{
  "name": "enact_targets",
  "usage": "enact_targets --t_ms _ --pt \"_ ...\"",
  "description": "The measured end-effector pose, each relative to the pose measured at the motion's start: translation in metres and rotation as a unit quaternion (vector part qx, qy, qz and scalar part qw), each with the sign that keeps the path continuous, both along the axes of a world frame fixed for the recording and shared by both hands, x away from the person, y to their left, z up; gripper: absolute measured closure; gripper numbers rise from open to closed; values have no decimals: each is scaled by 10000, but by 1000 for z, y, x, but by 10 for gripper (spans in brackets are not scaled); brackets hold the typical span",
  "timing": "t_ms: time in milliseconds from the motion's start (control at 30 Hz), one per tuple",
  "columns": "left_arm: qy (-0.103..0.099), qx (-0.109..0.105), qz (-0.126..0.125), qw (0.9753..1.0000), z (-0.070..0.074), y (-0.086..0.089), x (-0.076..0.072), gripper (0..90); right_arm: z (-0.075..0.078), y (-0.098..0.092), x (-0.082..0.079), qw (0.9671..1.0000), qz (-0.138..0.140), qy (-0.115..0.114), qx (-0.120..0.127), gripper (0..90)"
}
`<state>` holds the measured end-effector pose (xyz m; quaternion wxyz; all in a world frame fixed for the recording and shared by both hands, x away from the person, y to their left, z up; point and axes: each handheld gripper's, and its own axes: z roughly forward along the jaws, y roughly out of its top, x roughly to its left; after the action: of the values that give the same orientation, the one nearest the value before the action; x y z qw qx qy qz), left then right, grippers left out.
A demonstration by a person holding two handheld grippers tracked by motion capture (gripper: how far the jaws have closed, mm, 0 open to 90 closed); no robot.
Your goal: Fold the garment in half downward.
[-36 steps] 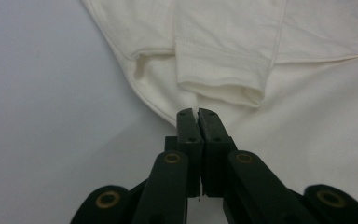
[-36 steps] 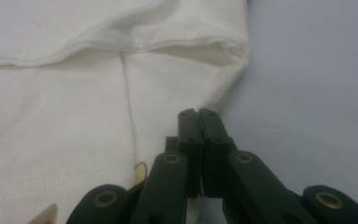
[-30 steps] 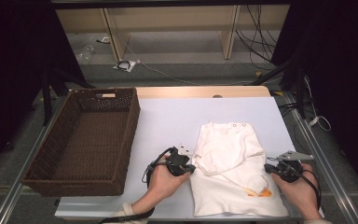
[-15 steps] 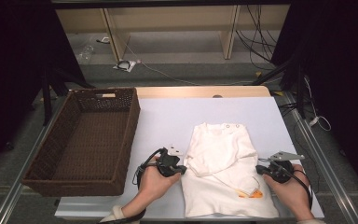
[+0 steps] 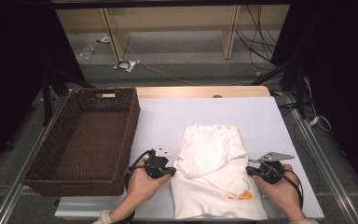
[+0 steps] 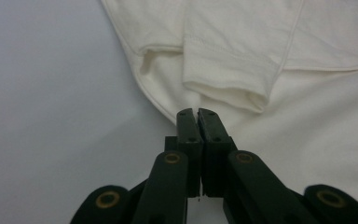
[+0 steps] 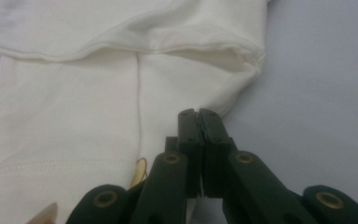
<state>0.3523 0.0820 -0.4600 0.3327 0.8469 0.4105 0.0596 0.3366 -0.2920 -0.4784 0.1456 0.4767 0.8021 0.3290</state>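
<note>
High view: a white long-sleeved shirt [image 5: 216, 179] lies flat on the white tabletop [image 5: 261, 116], toward its near edge and right of centre, neckline with two snaps pointing away from the person. The sleeves are folded inward across the body of the shirt, and an orange print [image 5: 242, 195] shows near its lower right part. A brown wicker basket [image 5: 65, 135] stands on the left part of the tabletop, apart from the shirt.

The left hand-held gripper [image 5: 170, 171], carried in the person's left hand [image 5: 142, 184], meets the shirt's left edge about halfway down its side. The right hand-held gripper [image 5: 250, 170], carried in the right hand [image 5: 279, 189] and topped by a grey three-cornered plate, meets the shirt's right edge at a similar height. The two tools stand on opposite sides of the shirt, tips pointing inward toward each other.

Left gripper view: the left hand-held gripper [image 6: 197, 113] has its black jaws pressed together, tips set at the curved side edge of the shirt [image 6: 279, 60], just below a folded sleeve cuff [image 6: 226, 88]. Whether cloth is caught between the tips cannot be told.

Right gripper view: the right hand-held gripper [image 7: 198, 113] likewise has its jaws pressed together at the side edge of the shirt [image 7: 74, 93], beneath a fold of cloth; a pinch of fabric between the tips cannot be confirmed.
</note>
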Motion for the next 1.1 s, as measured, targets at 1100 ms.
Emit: enact_targets --t_ms 1100 --pt "57 265 306 9992 6 39 -12 875 0 41 -2 9986 523 40 54 888"
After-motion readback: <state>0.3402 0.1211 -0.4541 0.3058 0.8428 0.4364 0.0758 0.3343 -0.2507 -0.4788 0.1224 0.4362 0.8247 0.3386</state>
